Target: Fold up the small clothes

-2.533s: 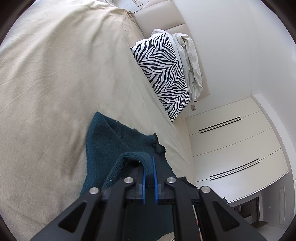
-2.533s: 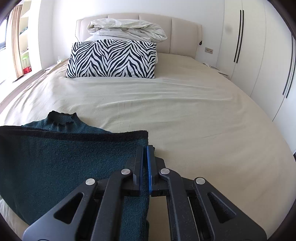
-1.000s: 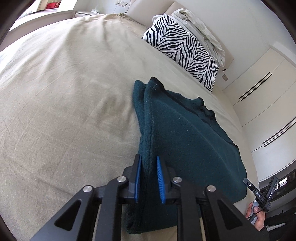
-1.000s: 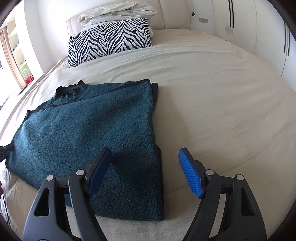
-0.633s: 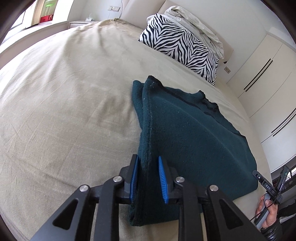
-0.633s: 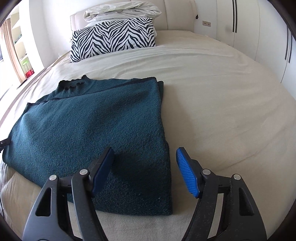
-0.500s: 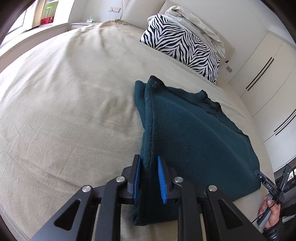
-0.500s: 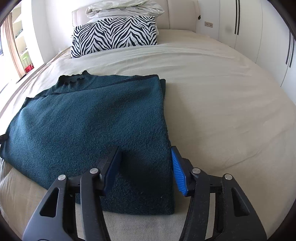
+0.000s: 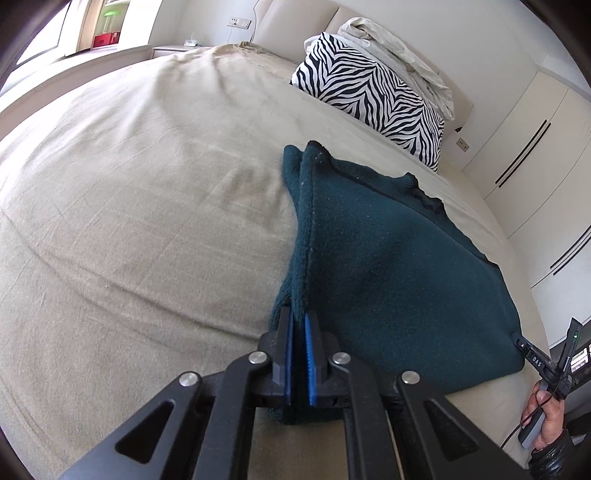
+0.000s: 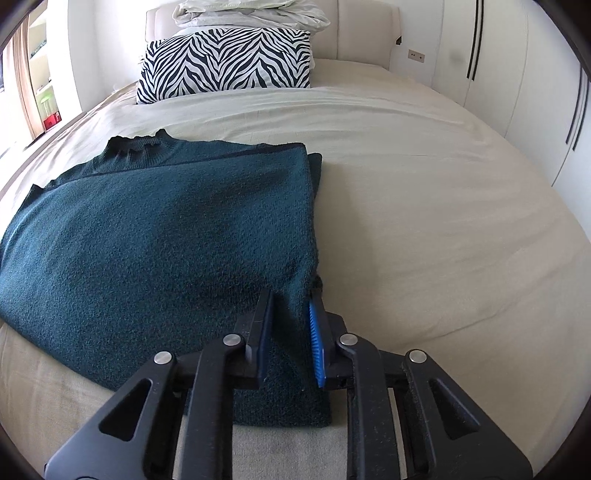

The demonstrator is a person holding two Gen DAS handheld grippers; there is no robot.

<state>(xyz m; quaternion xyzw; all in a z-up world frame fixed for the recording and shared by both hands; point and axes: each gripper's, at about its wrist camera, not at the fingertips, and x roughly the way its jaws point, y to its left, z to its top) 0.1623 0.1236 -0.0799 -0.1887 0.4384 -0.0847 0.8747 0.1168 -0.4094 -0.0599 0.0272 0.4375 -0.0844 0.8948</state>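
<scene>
Beige bed fills both views, with the sweater lying folded at centre-left of the right view. Left gripper is clamped on its near left corner; right gripper is closing on the near right corner, fabric between the pads. Thick doubled knit may slip or only the top layer be caught, so lifting could undo the fold or drag it askew.

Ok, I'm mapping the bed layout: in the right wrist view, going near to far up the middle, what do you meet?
Right gripper, jaws closing around the hem → folded dark teal knitted sweater → bare beige bedsheet → zebra-striped pillow → crumpled pale bedding against the padded headboard.
</scene>
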